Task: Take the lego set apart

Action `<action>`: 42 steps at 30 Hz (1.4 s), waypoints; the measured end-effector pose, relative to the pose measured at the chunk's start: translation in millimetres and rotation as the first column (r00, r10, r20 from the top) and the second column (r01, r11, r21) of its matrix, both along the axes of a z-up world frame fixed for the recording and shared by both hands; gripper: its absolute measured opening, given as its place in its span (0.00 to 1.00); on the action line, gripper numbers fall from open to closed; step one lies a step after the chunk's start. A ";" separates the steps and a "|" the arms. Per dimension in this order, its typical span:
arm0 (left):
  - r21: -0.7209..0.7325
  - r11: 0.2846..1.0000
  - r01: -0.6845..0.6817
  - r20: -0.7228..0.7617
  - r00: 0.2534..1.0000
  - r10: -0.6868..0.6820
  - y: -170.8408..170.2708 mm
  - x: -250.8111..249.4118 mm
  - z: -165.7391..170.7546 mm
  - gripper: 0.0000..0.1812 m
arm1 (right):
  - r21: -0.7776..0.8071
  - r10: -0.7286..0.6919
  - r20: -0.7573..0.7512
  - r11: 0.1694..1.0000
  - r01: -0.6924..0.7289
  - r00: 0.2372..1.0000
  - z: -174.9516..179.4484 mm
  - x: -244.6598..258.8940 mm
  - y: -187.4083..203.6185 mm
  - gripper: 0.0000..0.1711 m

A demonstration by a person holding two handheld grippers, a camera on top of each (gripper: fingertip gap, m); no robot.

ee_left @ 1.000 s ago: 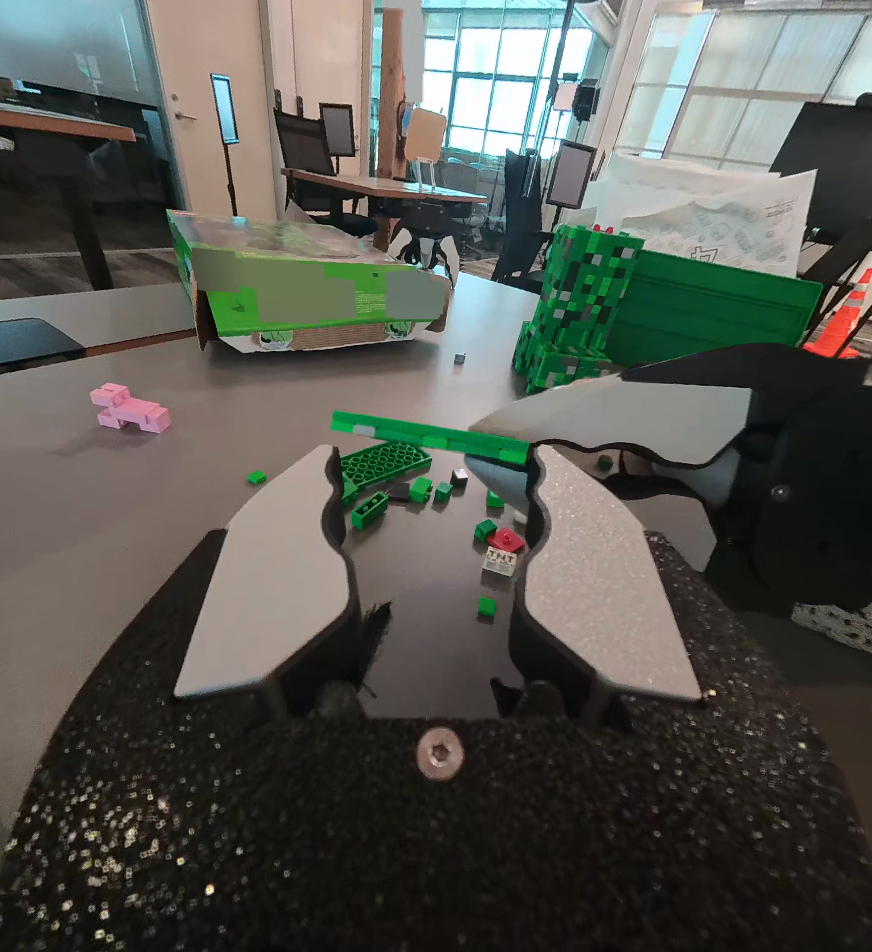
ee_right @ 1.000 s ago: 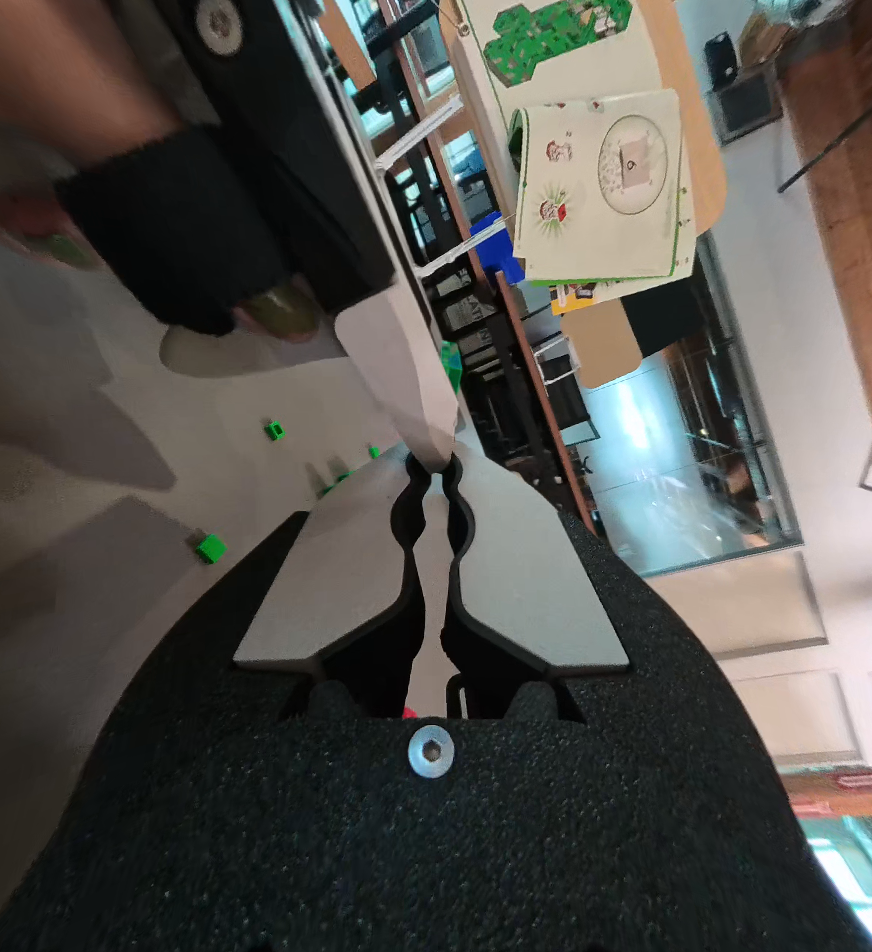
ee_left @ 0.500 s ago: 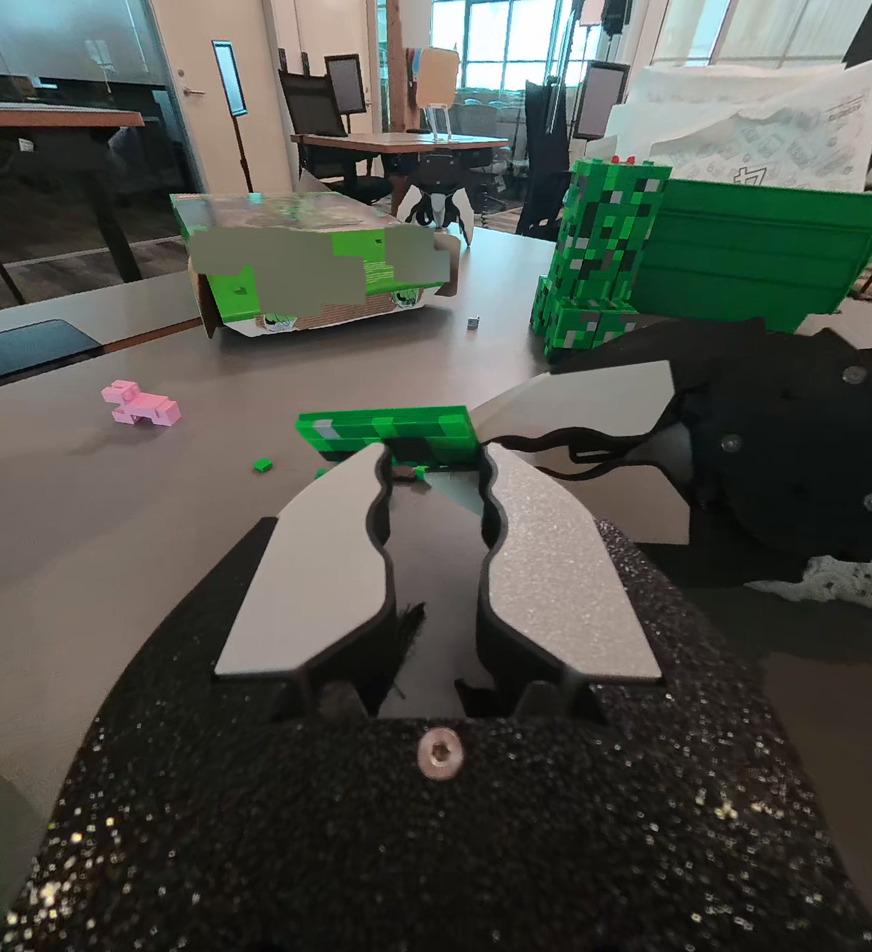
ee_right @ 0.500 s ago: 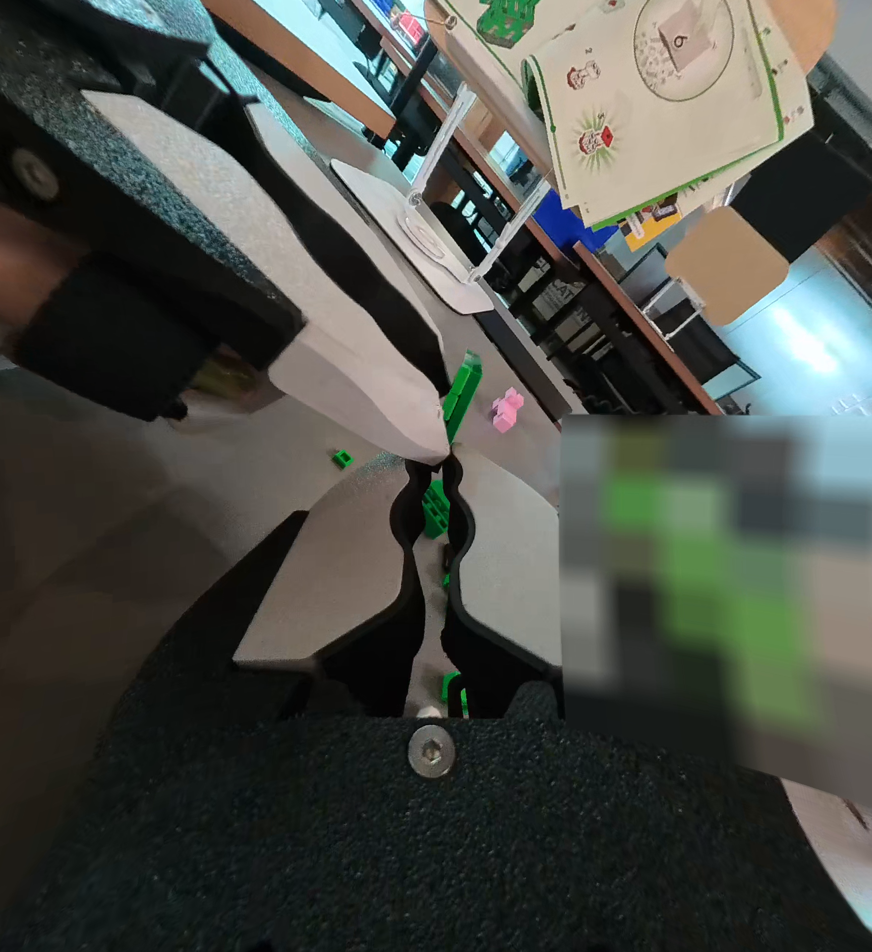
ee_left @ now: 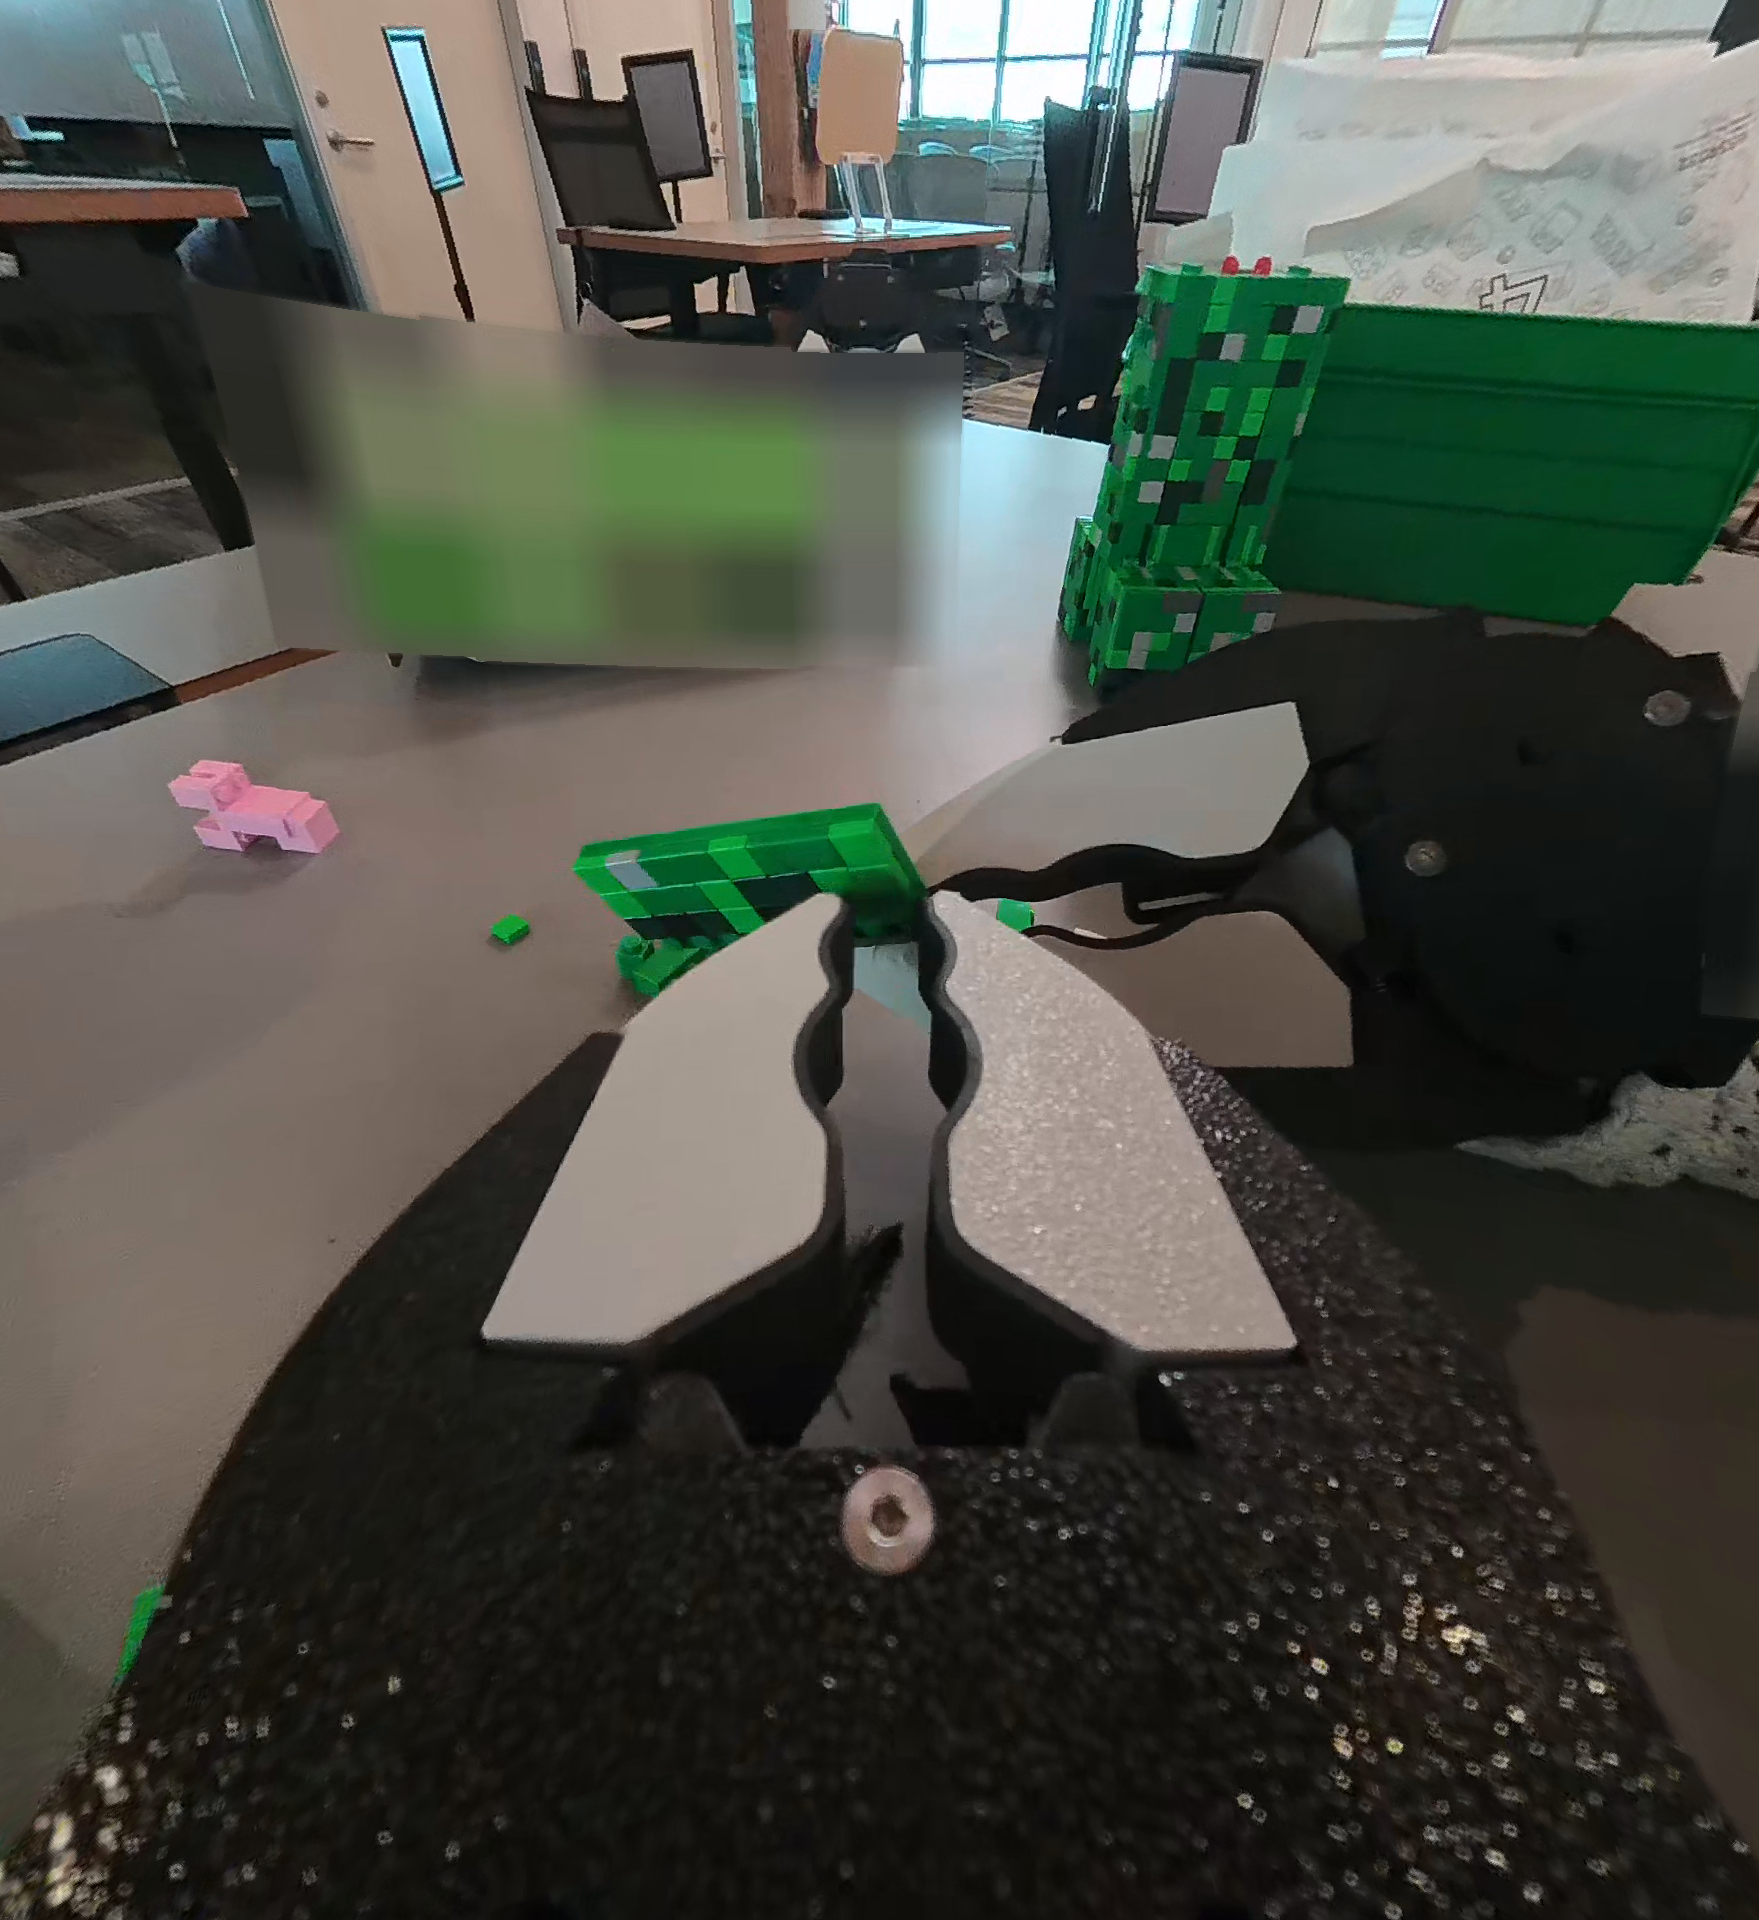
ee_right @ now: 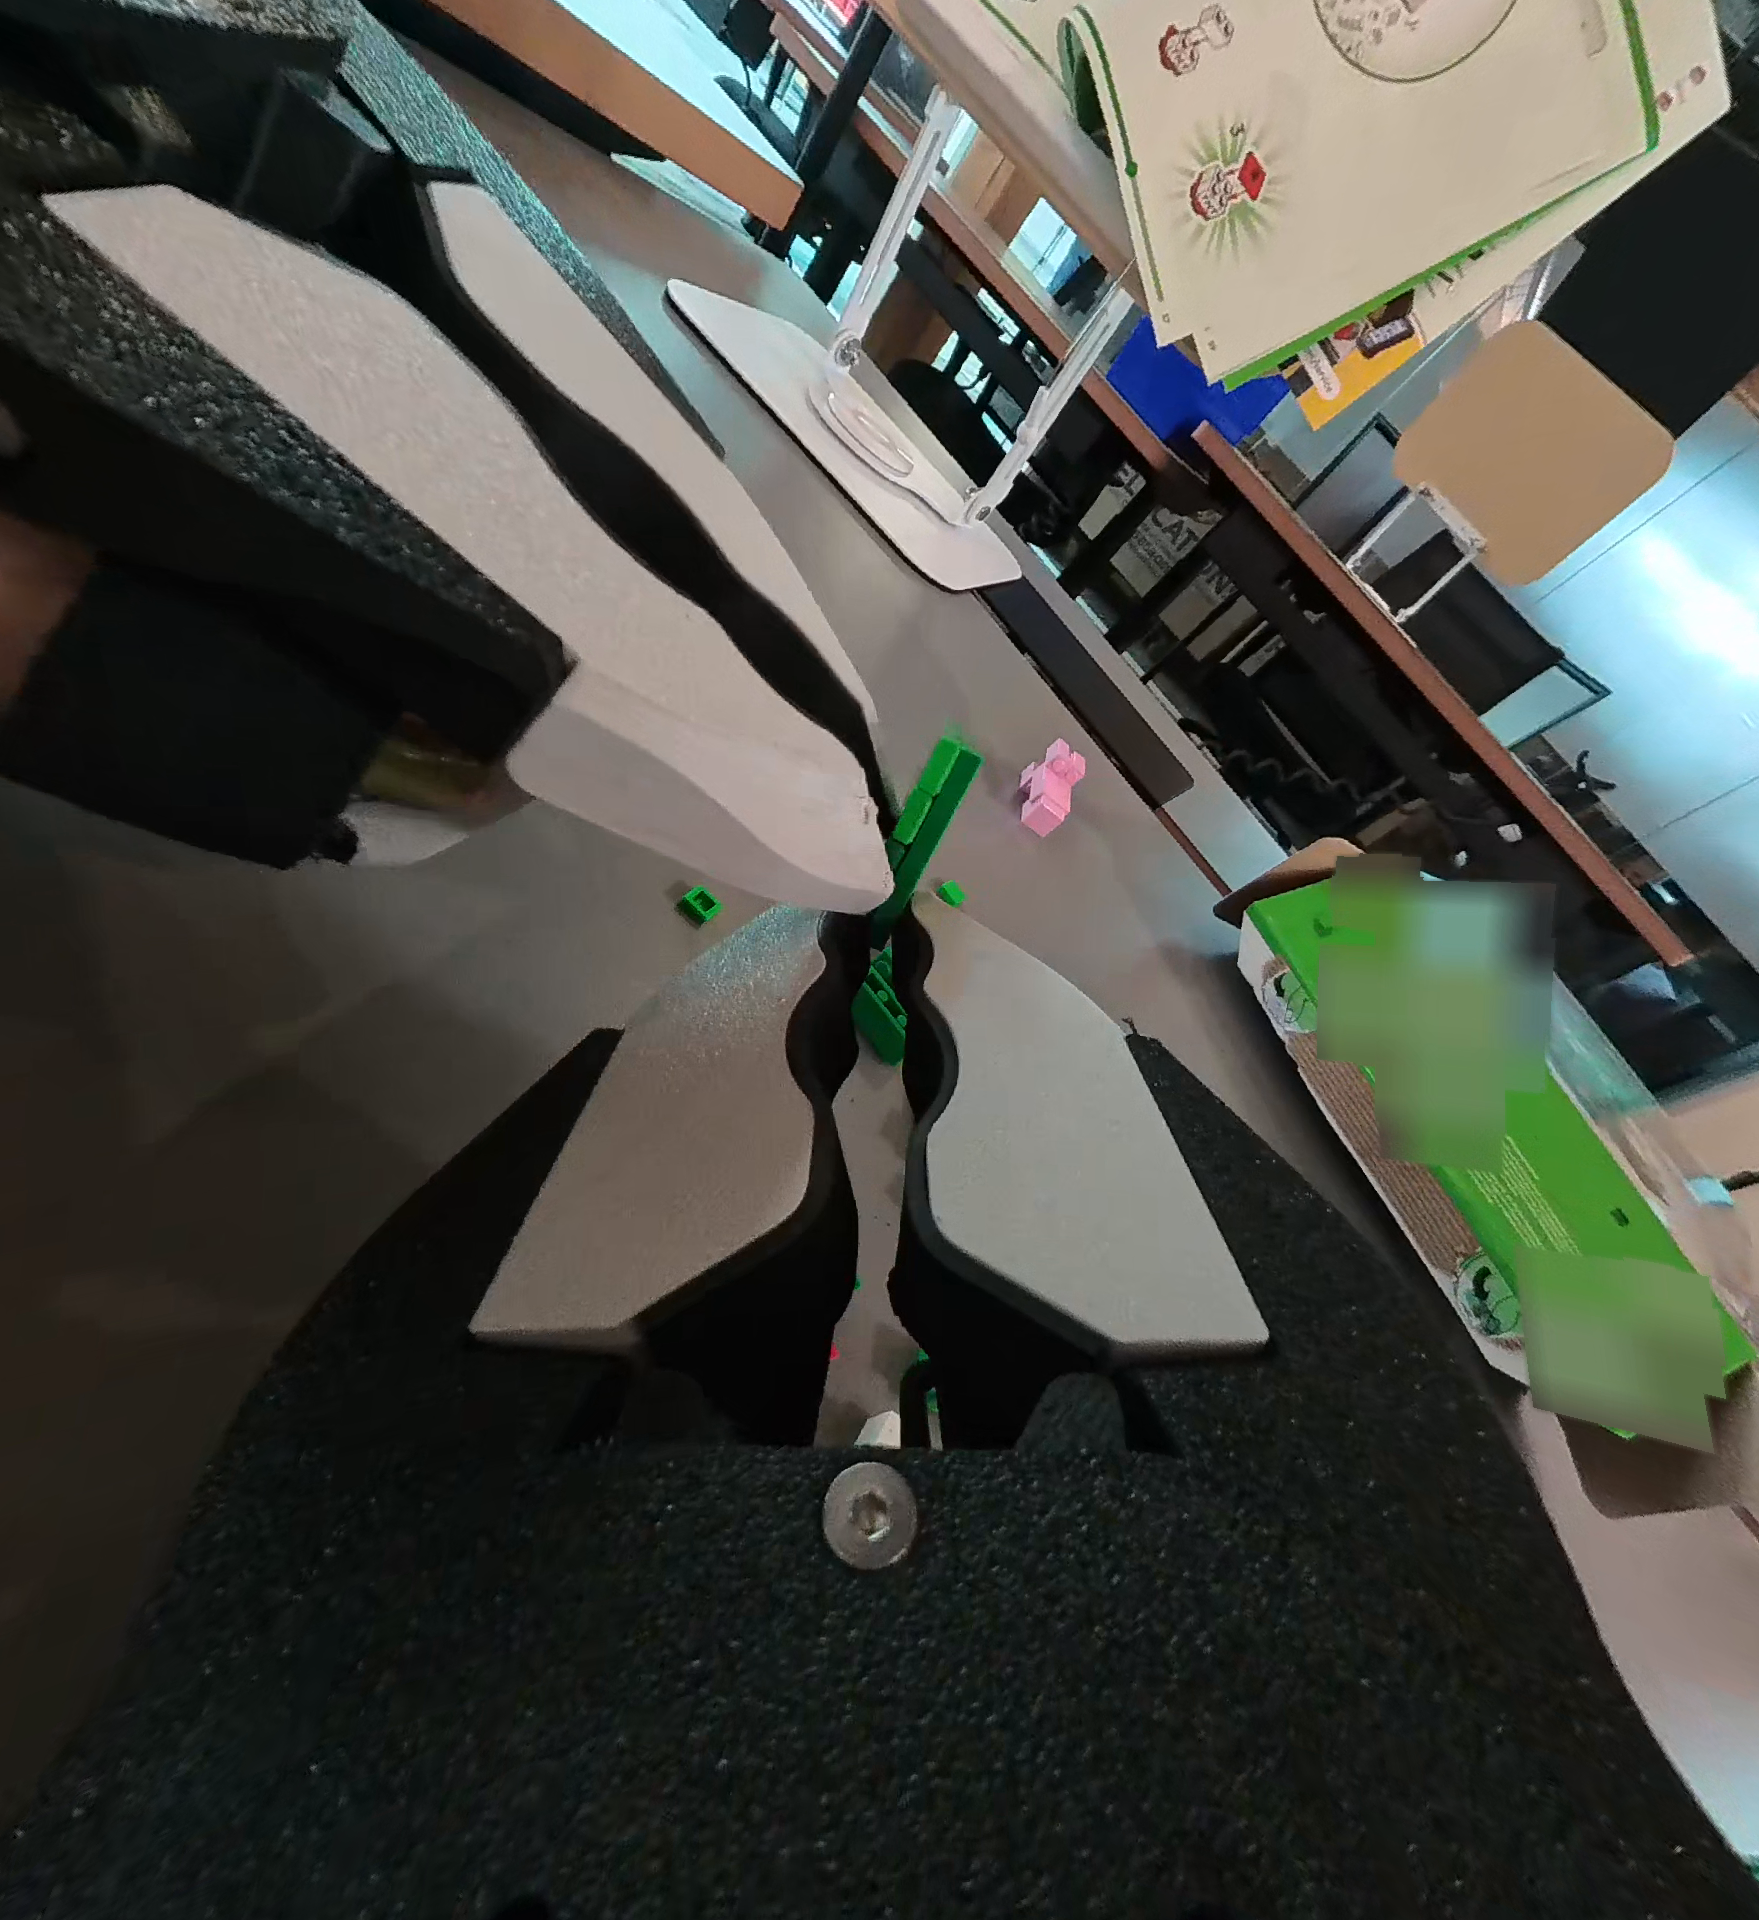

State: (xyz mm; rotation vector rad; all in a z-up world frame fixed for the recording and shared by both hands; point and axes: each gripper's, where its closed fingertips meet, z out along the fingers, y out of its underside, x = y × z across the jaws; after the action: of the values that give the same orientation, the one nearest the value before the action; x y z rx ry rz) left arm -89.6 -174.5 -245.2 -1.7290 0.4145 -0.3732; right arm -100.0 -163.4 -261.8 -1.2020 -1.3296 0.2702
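Note:
A flat green lego panel [ee_left: 740, 868] with mixed green tiles is held tilted just above the grey table [ee_left: 231, 1091]. My right gripper [ee_right: 873, 930] is shut on its edge, and the panel [ee_right: 932, 800] shows edge-on past the tips. In the left wrist view the right gripper [ee_left: 942, 883] reaches in from the right. My left gripper [ee_left: 885, 914] is closed down on the panel's near right corner. It enters the right wrist view [ee_right: 880, 831] from the upper left. A green brick [ee_left: 662, 956] lies under the panel.
A tall green creeper figure [ee_left: 1197, 457] stands at the back right before a green box [ee_left: 1519, 468]. A pink lego pig [ee_left: 251, 810] sits left. Small green bits [ee_left: 509, 928] lie loose. The set's carton [ee_right: 1540, 1195] and a booklet on a stand [ee_right: 1374, 156] are nearby. My two grippers' fingertips are within a few centimetres of each other.
My left gripper has gone from wide open to closed on the panel's corner. The right gripper has turned, tilting the panel from edge-on to face-up toward the left camera.

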 end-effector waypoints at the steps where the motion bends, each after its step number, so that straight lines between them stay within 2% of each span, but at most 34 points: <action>1: -0.009 1.000 -0.001 0.014 1.000 0.001 -0.1 0.0 -0.2 0.05 | -0.002 -0.001 0.001 1.000 0.001 1.000 -0.4 0.0 0.2 0.02; 5: -0.060 0.997 0.043 0.115 0.993 -0.036 -2.7 3.4 -0.5 0.00 | -0.007 -0.005 0.001 1.000 0.005 1.000 -1.0 0.2 1.2 0.02; 14: -0.096 0.995 0.020 0.115 0.993 -0.009 0.5 1.5 -4.7 0.00 | -0.004 -0.035 0.029 0.999 0.035 0.999 -5.1 0.7 5.2 0.02; 16: -0.109 0.994 -0.006 0.156 0.987 0.023 1.5 1.0 -4.2 0.00 | -0.006 -0.043 0.023 0.999 0.043 0.999 -4.3 1.2 6.6 0.02; 17: -0.125 0.990 -0.067 0.175 0.981 0.089 5.2 -7.8 -5.2 0.00 | -0.004 -0.042 0.017 0.999 0.043 0.999 -3.3 1.7 6.4 0.02; 20: -0.160 0.986 -0.056 0.320 0.941 0.106 7.2 -19.4 -3.0 0.00 | 0.029 -0.040 0.025 0.999 0.039 0.999 -2.9 1.4 4.2 0.02; 24: -0.132 0.991 0.010 0.265 0.964 0.025 1.9 -5.0 -2.0 0.00 | 0.004 -0.056 0.029 0.998 0.055 0.998 -5.1 2.2 8.5 0.02; 28: -0.152 0.981 0.123 0.293 0.953 -0.074 -3.5 9.7 -3.2 0.00 | 0.014 -0.057 0.038 0.998 0.057 0.998 -5.6 1.8 8.3 0.02; 35: -0.146 0.989 0.028 0.249 0.968 0.009 0.8 1.4 -4.3 0.00 | 0.027 -0.065 0.058 0.998 0.063 0.996 -7.5 1.3 8.7 0.02; 42: -0.154 0.988 0.020 0.246 0.969 0.019 1.9 0.6 -5.5 0.00 | 0.018 -0.060 0.056 0.998 0.059 0.997 -7.7 1.2 8.4 0.02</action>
State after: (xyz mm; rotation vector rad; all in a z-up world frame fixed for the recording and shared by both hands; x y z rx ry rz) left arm -89.0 -172.6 -250.7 -1.8059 0.2092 -0.6280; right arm -98.8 -155.0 -269.5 -1.2409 -1.3402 0.1837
